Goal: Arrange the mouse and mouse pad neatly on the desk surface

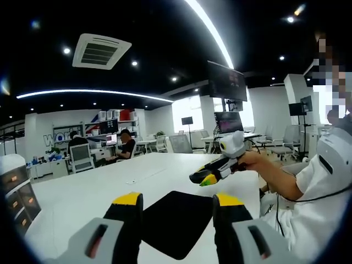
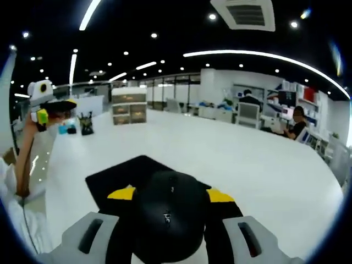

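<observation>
Black mouse (image 2: 170, 217) sits pinched between the right gripper's (image 2: 170, 193) jaws, directly above the mouse pad (image 2: 118, 173); left gripper (image 1: 177, 199) jaws spread, empty.

Black mouse (image 2: 169, 217) with a faint pale mark on its back, plain black mouse pad (image 1: 179, 221), white desk (image 1: 93, 192), grey grippers with black jaws tipped yellow, left gripper (image 1: 179, 201), right gripper (image 2: 170, 193), white sleeve (image 1: 324, 170)
</observation>
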A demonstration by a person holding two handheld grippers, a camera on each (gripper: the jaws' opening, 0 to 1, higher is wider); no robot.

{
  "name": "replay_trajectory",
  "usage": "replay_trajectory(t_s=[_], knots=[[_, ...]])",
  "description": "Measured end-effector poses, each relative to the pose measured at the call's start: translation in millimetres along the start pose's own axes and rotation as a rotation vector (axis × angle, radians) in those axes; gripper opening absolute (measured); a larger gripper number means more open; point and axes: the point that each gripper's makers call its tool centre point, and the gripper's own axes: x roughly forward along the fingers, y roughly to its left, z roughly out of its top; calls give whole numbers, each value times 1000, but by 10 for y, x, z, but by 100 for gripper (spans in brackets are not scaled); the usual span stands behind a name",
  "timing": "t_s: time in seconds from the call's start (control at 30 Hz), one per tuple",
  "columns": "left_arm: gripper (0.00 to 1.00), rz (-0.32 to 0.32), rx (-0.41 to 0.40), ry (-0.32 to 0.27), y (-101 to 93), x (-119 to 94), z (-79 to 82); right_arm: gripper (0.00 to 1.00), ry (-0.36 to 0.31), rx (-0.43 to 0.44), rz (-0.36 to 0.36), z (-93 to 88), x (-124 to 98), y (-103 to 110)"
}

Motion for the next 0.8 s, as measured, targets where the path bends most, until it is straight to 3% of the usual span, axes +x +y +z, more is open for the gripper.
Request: replay_trajectory(t_s=[0.47,0.8], knots=[[51,3,1,2,11,-2,-3,45,25,-47,78,126,389,248],[51,2,-1,0,-9,6,-14,45,80,-48,98,-81,666,347]])
